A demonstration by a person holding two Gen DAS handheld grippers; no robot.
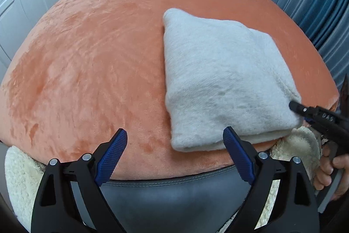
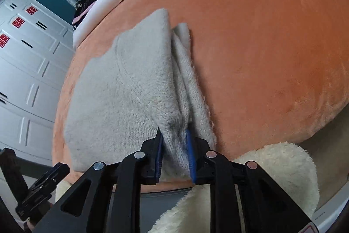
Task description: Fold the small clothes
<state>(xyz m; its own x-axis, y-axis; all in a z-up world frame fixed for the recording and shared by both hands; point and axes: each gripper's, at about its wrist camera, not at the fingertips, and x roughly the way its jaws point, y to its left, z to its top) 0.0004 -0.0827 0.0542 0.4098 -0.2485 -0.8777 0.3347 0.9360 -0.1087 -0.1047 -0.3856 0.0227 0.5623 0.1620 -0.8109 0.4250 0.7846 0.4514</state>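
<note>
Left wrist view shows the left tool [image 1: 175, 156] standing wide with nothing between its blue pads, hovering over the near edge of the orange blanket [image 1: 98, 58], likely free after letting the cloth go. A folded grey garment [image 1: 222, 80] lies flat on that blanket, toward the right, its near right corner met by the right tool [image 1: 293, 106]. Right wrist view shows the right tool [image 2: 174, 158] narrowed onto the garment's [image 2: 122, 102] bunched corner layers, a grip that suits dragging or turning the bundle over.
</note>
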